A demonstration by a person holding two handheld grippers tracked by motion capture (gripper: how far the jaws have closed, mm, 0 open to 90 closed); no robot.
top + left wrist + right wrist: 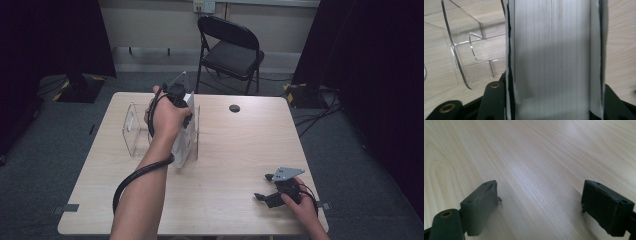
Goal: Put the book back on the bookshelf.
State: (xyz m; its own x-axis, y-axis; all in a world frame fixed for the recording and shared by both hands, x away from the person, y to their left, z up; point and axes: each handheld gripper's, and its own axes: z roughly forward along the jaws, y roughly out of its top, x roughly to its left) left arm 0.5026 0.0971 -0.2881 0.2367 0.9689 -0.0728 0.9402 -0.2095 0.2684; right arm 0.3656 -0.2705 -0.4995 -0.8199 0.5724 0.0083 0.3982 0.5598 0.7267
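High view: your left gripper (176,100) is clamped from above on a thick white book (184,137), held upright on the table (240,150) against the right side of the clear acrylic stand (136,131). Your right gripper (276,192) rests well right of the stand, jaws apart, nothing between them.

Risk: the book is tall and gripped only at its top. If it tilts toward the stand it could knock a panel or shove the whole stand along the table; loosen the grip early and it may topple.

Left gripper view gives what the high view lacks: the page edges (552,57) squeezed between the covers, and the stand's curved cut-out (477,50) just beside them.
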